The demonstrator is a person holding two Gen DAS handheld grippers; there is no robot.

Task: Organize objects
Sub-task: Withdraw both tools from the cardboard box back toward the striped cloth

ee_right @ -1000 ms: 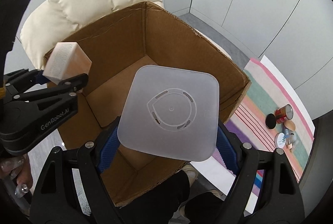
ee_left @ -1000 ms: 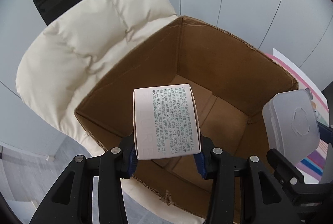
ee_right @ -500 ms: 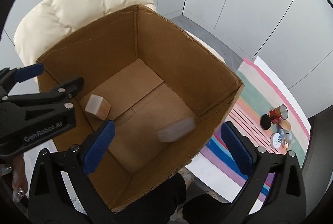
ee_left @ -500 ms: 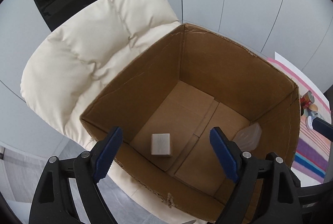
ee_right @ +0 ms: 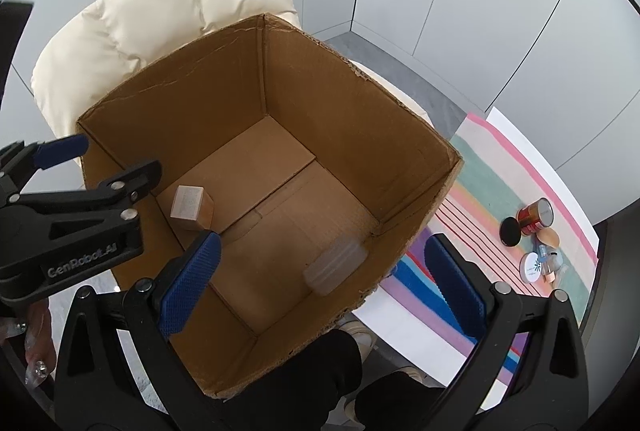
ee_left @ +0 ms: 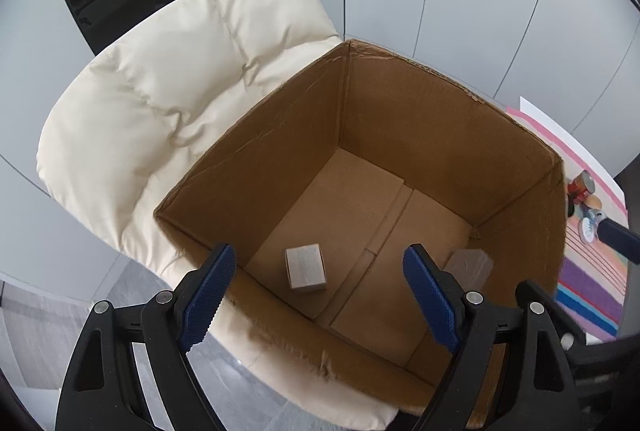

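An open brown cardboard box (ee_left: 440,119) (ee_right: 340,99) stands on a cream padded chair. A small white carton (ee_left: 306,268) (ee_right: 191,207) lies on the box floor near its left wall. A translucent plastic container (ee_left: 469,267) (ee_right: 335,265) lies on the floor by the right wall. My left gripper (ee_left: 320,295) is open and empty above the box's near edge; it also shows in the right wrist view (ee_right: 100,167). My right gripper (ee_right: 320,287) is open and empty above the box.
The cream chair (ee_left: 160,103) (ee_right: 160,11) backs the box. A striped cloth (ee_right: 512,191) lies to the right with a red jar (ee_right: 536,215), a black lid (ee_right: 511,231) and small cosmetics (ee_right: 544,265). The person's dark legs (ee_right: 320,383) are below the box.
Both grippers opened and dropped their loads: the white carton and the plastic container fell into the box and now rest on its floor. Both grippers stay above the box.
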